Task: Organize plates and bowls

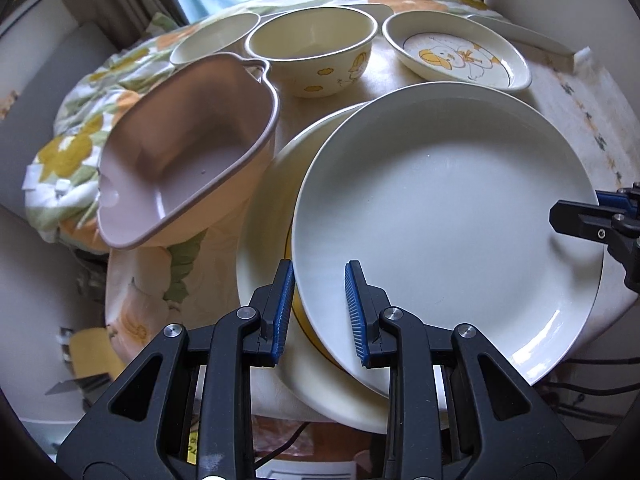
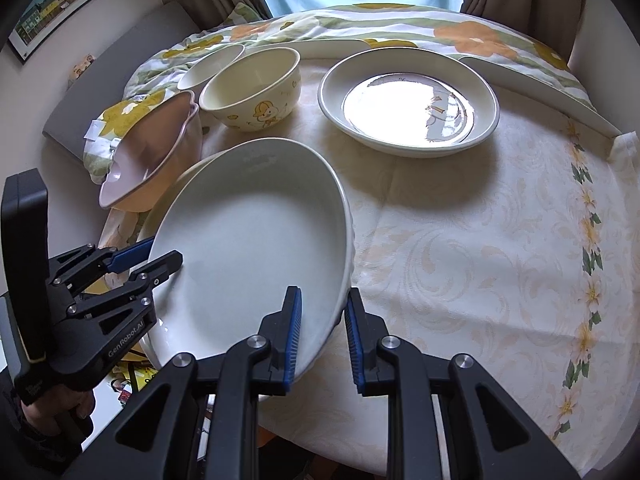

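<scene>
Blue pads line both tongs. The left gripper (image 1: 320, 312) has its two fingers on either side of the near rim of the big white plate (image 1: 448, 216), one pad above and one below, with a gap that shows. The right gripper (image 2: 322, 334) does the same on the other side of the white plate (image 2: 248, 248), its fingers set narrow around the rim; I cannot tell if either one is squeezing. This plate sits tilted on top of a cream plate (image 1: 272, 220) with a yellow line. Just beside them stands a pink heart-shaped bowl (image 1: 188, 156). Farther back on the tablecloth (image 2: 480, 240) are a cream duck bowl (image 1: 316, 52) and a duck plate (image 1: 456, 54).
</scene>
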`<state>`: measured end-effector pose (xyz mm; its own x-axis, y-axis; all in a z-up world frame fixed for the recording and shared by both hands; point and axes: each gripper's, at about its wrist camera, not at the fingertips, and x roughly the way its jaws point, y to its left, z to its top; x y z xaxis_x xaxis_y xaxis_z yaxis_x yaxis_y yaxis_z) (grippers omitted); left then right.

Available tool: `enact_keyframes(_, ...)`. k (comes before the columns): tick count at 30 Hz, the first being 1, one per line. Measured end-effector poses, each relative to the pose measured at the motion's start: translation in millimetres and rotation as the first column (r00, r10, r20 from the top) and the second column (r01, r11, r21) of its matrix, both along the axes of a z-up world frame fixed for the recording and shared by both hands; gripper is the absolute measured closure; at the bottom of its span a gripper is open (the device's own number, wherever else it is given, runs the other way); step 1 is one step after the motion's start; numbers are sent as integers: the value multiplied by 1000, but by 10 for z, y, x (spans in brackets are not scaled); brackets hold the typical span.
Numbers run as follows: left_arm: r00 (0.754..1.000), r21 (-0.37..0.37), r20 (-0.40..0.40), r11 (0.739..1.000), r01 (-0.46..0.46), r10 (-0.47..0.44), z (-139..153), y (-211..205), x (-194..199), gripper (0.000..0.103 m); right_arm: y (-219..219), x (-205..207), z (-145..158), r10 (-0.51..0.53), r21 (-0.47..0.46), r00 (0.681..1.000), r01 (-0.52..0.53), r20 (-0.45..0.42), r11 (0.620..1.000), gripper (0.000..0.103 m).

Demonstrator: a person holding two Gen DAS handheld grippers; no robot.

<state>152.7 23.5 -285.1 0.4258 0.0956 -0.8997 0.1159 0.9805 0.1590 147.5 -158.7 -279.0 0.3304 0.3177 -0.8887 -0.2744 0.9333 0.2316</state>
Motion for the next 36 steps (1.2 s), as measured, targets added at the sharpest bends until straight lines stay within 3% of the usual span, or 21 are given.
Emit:
enact_keyframes(16,1000,116,30,993,-6,3,54,-30,-88,80,232,20,13,69,-142,996,-61,51,988,83)
enact_keyframes(36,999,95,31,995,-37,34,89,11,-96,79,235,19,1,67,-130,996,-59,57,990,83)
